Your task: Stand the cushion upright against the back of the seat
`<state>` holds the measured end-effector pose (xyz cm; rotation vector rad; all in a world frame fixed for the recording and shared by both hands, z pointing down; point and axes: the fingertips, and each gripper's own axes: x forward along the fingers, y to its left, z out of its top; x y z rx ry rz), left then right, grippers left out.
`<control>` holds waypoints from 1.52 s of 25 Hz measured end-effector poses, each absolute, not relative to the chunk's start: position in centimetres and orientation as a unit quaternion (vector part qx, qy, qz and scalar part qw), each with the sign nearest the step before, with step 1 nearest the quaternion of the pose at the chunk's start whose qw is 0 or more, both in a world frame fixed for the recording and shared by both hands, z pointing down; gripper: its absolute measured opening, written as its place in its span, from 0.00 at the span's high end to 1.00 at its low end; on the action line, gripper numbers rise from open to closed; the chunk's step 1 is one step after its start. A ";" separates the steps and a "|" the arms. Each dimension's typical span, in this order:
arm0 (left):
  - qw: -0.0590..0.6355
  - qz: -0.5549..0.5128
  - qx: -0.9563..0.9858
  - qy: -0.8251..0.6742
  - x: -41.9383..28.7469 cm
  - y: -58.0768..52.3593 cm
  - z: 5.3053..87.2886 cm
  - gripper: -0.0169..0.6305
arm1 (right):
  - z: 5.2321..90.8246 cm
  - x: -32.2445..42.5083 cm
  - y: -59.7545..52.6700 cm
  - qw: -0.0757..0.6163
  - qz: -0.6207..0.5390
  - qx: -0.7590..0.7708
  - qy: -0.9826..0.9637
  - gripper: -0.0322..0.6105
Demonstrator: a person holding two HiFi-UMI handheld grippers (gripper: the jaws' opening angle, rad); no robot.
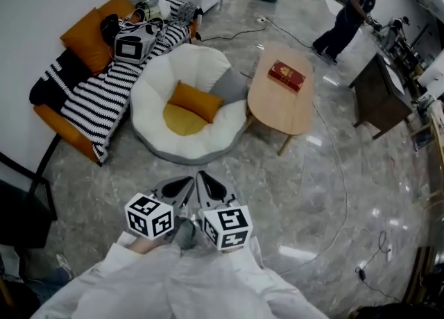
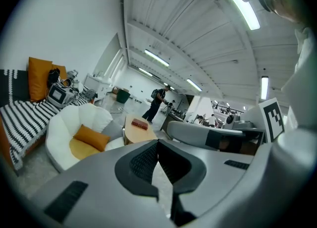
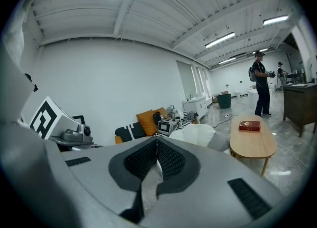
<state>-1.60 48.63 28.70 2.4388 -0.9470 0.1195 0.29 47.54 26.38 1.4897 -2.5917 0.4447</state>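
Left gripper (image 1: 182, 184), right gripper (image 1: 208, 182) side by side — jaws together, short of cushion (image 1: 198, 101).

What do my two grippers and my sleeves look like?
The left gripper and right gripper are pale grey, with wedge-shaped jaws lined by black ribbed pads. Each carries a white cube printed with black square markers. The sleeves are white.
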 end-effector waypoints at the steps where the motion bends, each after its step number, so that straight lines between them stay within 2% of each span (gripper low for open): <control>1: 0.258 0.042 0.901 -0.347 -1.7 47.2 28.3 0.96 | 26.1 0.0 46.2 0.060 0.146 0.492 -0.856 0.93; 17: 0.230 0.044 0.919 -0.317 -4.9 29.2 26.1 0.96 | 23.7 -1.5 28.4 0.045 0.125 0.540 -0.831 0.93; 28: 0.262 0.026 0.910 -0.321 -6.3 24.8 27.6 0.96 | 26.1 -1.9 25.9 0.067 0.142 0.550 -0.821 0.93; 38: 0.259 0.032 0.906 -0.334 -6.4 20.8 27.9 0.96 | 26.5 -1.1 21.5 0.065 0.151 0.551 -0.818 0.93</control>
